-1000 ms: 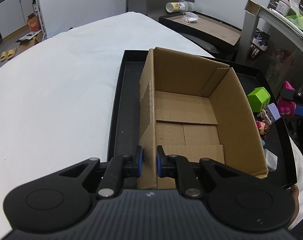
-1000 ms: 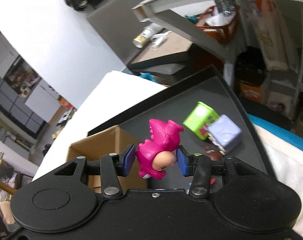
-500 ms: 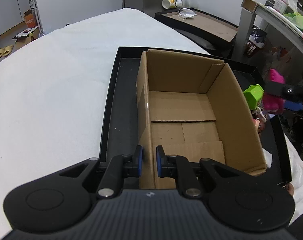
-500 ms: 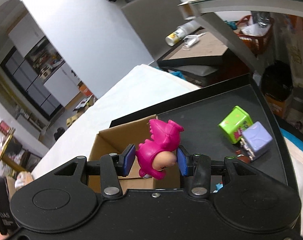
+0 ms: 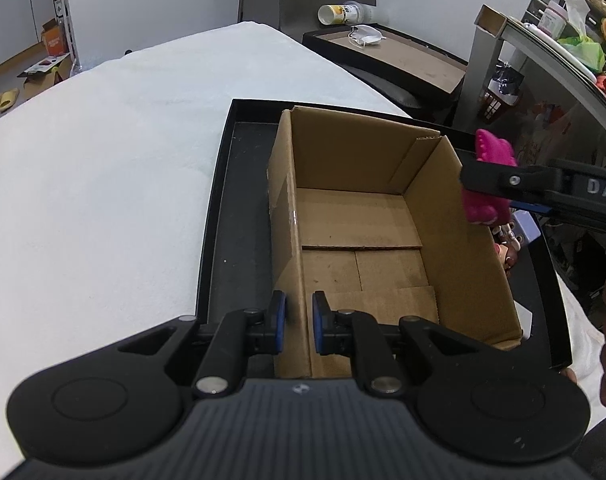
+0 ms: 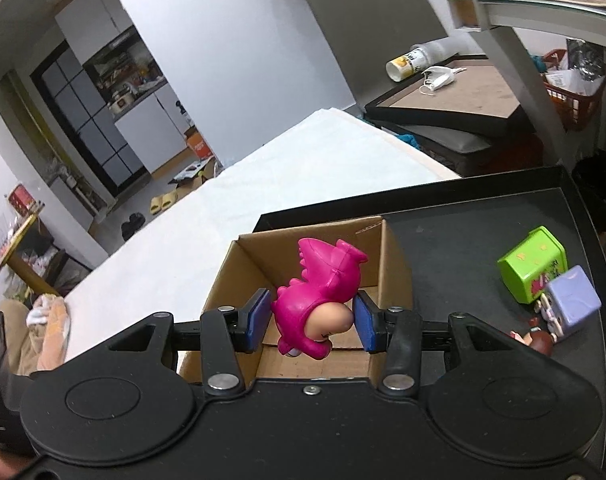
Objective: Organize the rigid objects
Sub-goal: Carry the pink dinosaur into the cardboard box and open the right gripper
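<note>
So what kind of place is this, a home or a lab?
Most likely a lived-in home: slippers on the floor, kitchen cabinets through the doorway, and a cluttered shelf beside the cloth-covered table.

Black claw (image 5: 299, 322), blue pads (image 5: 279, 320), silver screws, ribbed housing

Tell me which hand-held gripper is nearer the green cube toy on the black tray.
Right. The right hand-held gripper, holding the pink figure, hangs beside the green cube toy; the left hand-held gripper clamps the cardboard box's opposite wall.

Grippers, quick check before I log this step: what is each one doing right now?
Left gripper: shut on the cardboard box wall.
Right gripper: shut on the pink toy figure.
</note>
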A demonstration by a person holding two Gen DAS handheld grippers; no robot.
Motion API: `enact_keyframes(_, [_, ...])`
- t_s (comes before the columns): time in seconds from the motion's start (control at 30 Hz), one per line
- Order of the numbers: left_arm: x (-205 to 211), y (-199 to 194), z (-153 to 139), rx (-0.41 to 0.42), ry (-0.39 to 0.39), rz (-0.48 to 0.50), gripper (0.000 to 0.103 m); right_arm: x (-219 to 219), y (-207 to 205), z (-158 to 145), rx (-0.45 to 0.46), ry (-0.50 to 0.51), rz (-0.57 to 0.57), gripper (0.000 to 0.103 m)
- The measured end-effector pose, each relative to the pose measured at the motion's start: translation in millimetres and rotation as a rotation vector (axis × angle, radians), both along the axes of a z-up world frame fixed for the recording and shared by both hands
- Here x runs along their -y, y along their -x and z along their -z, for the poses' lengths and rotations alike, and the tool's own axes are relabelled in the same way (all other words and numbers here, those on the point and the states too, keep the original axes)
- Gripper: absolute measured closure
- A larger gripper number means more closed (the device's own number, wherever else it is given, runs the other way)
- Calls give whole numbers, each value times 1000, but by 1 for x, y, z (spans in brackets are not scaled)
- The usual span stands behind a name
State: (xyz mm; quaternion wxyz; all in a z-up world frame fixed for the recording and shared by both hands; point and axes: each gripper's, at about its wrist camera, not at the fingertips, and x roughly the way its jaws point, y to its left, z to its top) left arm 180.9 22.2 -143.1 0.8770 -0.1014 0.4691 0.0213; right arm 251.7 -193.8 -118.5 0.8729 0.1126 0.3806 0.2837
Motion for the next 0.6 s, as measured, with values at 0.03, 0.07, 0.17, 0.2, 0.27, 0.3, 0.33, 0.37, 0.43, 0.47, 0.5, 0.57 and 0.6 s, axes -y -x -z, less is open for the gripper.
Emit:
enact_keyframes(0.03, [0,0,0,0,2,-1,90,-2,-2,1,1,9,-5,59])
enact_keyframes(0.07, [0,0,0,1,3,-3,90,-5,-3,1,0,14,-6,59])
enact_keyframes(0.17, [0,-1,0,-1,4,-9,90,-10,-7,5,-6,34,-12,59])
enact_keyframes(0.2, [0,-1,0,-2,5,-12,90,-13,-8,5,-7,42,-17,59])
enact_keyframes(0.27, [0,-2,0,-3,9,-17,90,-18,-10,8,-8,56,-31,59])
enact_keyframes(0.3, [0,-2,0,-4,10,-20,90,-19,-10,9,-9,60,-36,59])
enact_keyframes(0.33, [0,-2,0,-4,11,-21,90,-22,-11,10,-10,68,-41,59])
enact_keyframes(0.37, [0,-2,0,-4,11,-22,90,-24,-11,11,-12,75,-44,59])
enact_keyframes(0.43, [-1,-2,0,-5,14,-26,90,-28,-13,13,-15,87,-49,59])
enact_keyframes(0.47, [-1,-1,0,-5,15,-27,90,-30,-14,14,-15,95,-52,59])
enact_keyframes(0.5, [-1,-1,0,-6,15,-27,90,-33,-15,15,-12,103,-57,59])
enact_keyframes(0.57, [0,-1,0,-8,12,-27,90,-38,-16,15,2,106,-64,58])
enact_keyframes(0.6, [0,-1,0,-9,11,-28,90,-41,-17,14,20,97,-67,57])
